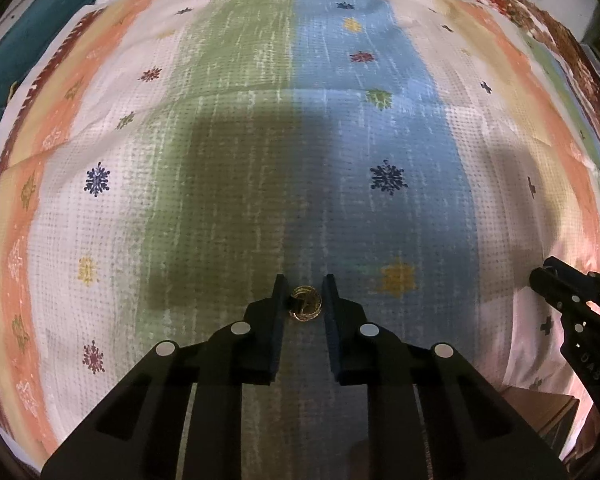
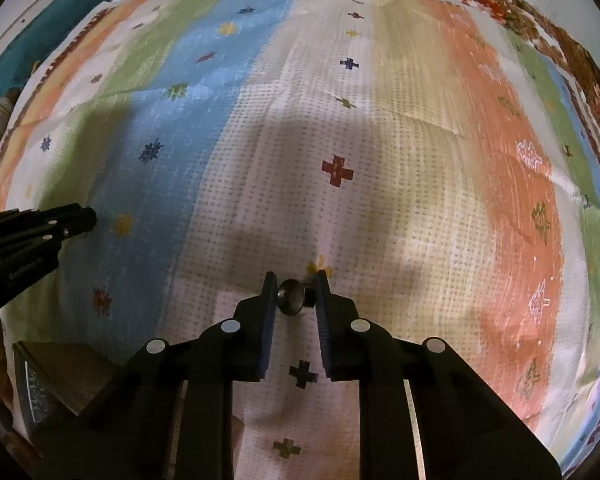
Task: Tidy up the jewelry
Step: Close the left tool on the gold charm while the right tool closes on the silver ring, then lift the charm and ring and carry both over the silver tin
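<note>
Left wrist view: left gripper [image 1: 304, 294] narrowly pinches a gold ring [image 1: 306, 304]; right gripper [image 2: 294, 290] clamps a dark round metal stud [image 2: 291, 298].

The right tool [image 1: 540, 278] bears pale embossed letters reading roughly "DAB", and the left tool [image 2: 90, 216] carries small illegible script.

A home bedroom: patterned bedsheet [image 1: 260, 120], teal pillow [image 1: 28, 40].

Ring [image 1: 306, 309] on bedspread [image 1: 260, 160] between left gripper [image 1: 304, 292] fingertips; right gripper [image 1: 540, 280] apparently well right.
</note>
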`<state>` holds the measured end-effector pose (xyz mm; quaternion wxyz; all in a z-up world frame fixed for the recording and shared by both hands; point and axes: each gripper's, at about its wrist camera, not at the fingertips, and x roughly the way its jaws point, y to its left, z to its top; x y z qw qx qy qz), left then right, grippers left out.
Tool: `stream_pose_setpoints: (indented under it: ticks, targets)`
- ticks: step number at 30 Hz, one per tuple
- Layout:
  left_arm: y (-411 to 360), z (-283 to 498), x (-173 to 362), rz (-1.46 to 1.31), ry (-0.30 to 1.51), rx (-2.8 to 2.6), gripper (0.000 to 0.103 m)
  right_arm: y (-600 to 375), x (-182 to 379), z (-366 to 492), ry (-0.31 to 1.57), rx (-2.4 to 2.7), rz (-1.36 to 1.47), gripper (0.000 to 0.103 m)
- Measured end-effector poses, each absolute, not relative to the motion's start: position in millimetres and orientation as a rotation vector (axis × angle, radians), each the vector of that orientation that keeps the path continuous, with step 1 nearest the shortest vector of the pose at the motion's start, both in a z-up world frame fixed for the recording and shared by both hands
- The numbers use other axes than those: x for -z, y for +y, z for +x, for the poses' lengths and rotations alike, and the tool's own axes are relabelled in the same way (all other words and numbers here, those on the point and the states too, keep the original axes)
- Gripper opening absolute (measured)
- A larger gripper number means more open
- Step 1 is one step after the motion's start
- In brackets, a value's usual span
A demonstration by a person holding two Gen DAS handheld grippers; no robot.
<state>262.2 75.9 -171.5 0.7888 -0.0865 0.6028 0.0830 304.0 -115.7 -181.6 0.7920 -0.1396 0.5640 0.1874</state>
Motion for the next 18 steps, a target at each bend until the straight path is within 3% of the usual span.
stream_pose_setpoints:
  ticks: [18]
  targets:
    - [76.4, 255.4, 161.2, -0.185, 1.282, -0.171, 0.017, -112.9, 165.4, 292.6, 1.178, -0.431, -0.307, 0.019]
